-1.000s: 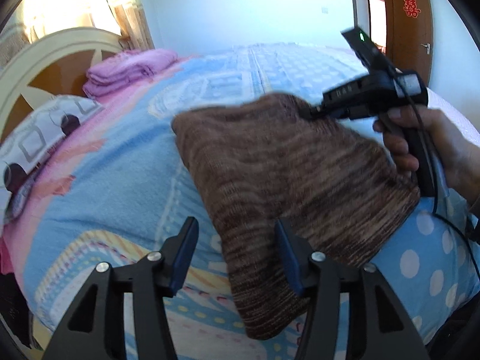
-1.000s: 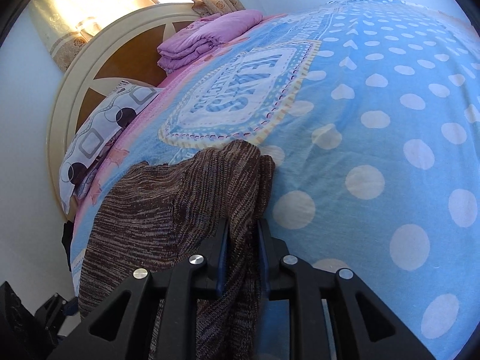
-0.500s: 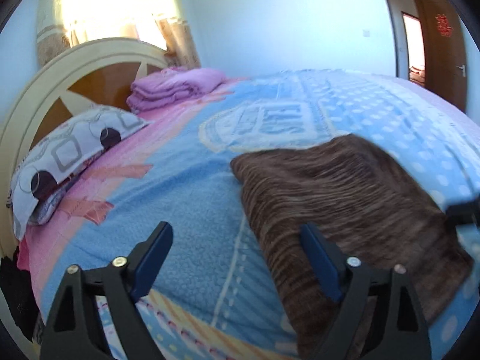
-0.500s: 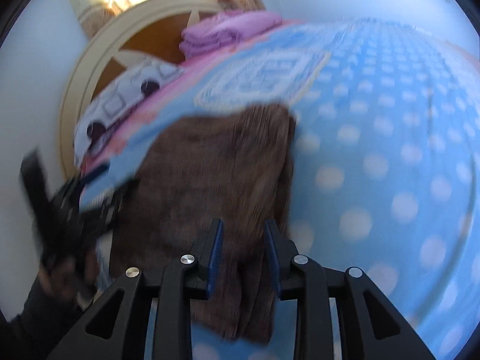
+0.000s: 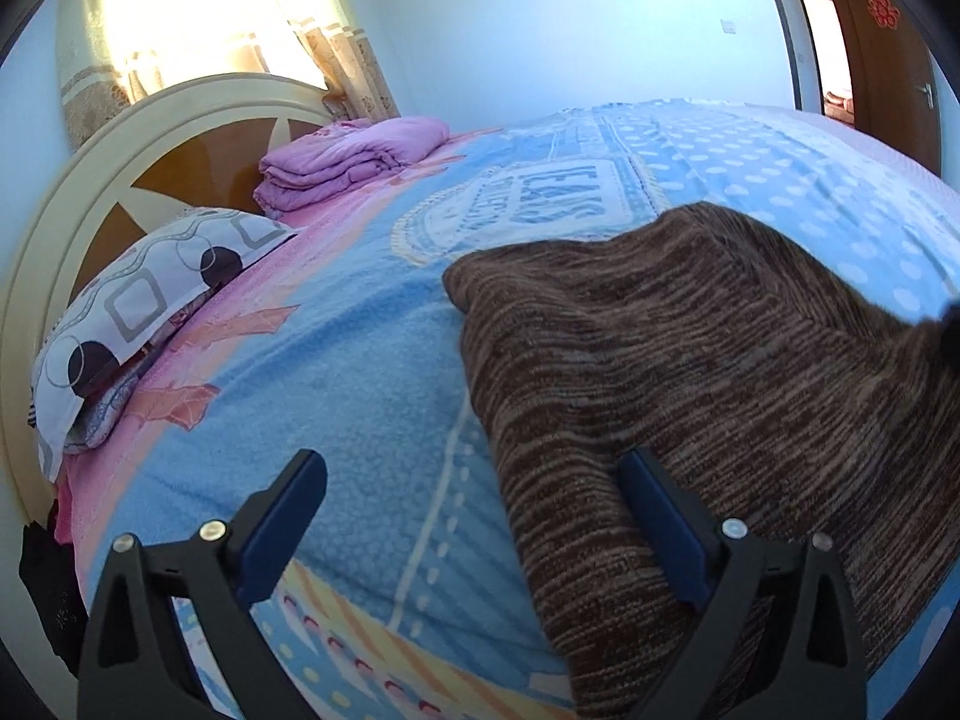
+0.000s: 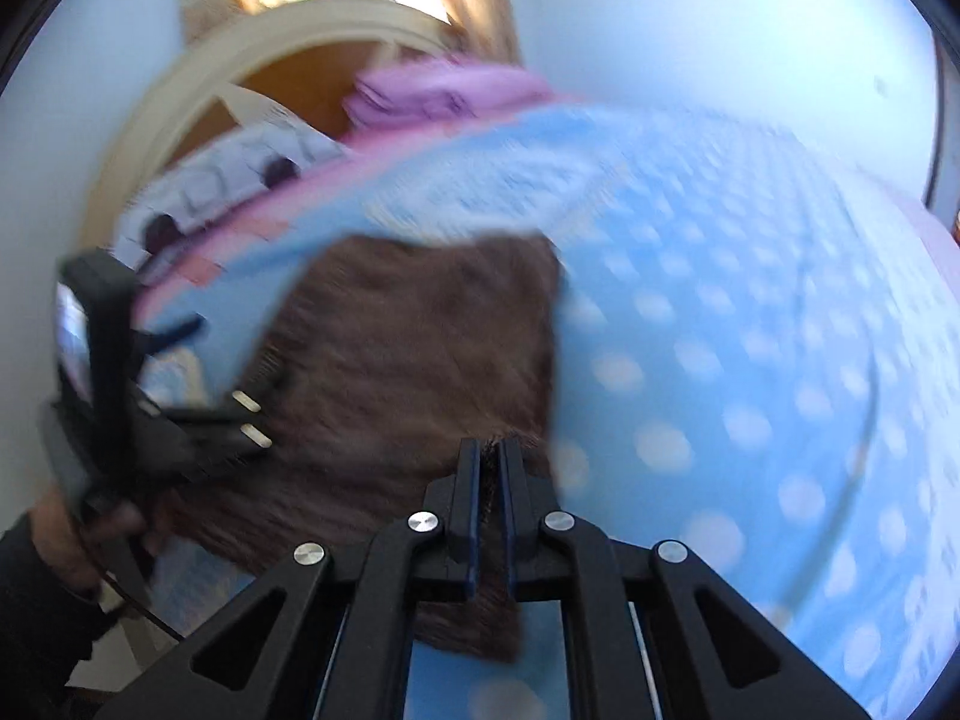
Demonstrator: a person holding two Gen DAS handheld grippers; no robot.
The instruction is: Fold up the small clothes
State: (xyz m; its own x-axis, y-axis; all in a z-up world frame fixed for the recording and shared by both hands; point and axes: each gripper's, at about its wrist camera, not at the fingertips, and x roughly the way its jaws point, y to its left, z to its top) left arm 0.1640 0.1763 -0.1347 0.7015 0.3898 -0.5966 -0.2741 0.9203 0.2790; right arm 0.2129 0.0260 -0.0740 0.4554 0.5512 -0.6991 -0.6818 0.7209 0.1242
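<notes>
Lying on the blue bed (image 5: 372, 360), the brown knit (image 5: 690, 360) spreads toward its near edge. Left gripper (image 5: 474, 516) tilts down over the knit's left edge, jaws wide after just opening, nothing clamped. Right gripper (image 6: 491, 471), angled down, has pinched together on the knit's near hem

my bed, under a blue polka-dot fleece blanket (image 5: 372, 372), carries a brown striped knit garment (image 5: 690, 360), a grey patterned pillow (image 5: 150, 300) and folded purple bedding (image 5: 348, 156).
</notes>
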